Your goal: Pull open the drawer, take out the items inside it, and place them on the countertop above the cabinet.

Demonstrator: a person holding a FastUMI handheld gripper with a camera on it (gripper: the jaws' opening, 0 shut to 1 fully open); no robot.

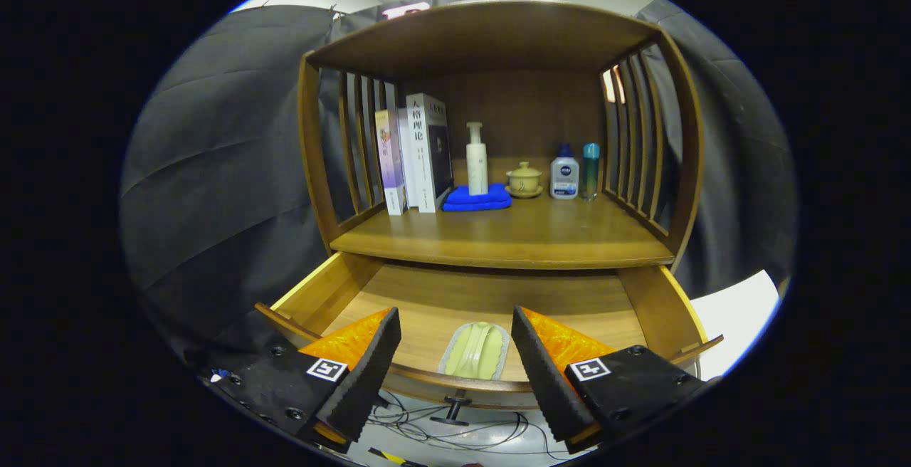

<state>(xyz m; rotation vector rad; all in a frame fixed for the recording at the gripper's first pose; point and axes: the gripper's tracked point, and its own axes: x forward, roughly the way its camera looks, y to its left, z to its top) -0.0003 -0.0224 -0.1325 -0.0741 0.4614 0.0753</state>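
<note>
The wooden drawer (320, 296) stands pulled open below the countertop (512, 235) of the cabinet. Inside it, near the front wall, lies a pale green item in a clear wrapper (475, 350). My gripper (455, 324) is open and hovers over the front of the drawer. The wrapped item lies between and below the two fingers, and neither finger touches it. The drawer's small dark knob (455, 404) shows below the front wall.
On the countertop stand several books (416, 154), a white pump bottle (476, 161) on a folded blue cloth (477, 199), a lidded tea cup (524, 179), a white bottle with a blue cap (564, 175) and a teal bottle (590, 169). Slatted sides and a top shelf enclose it. Cables (441, 431) lie on the floor.
</note>
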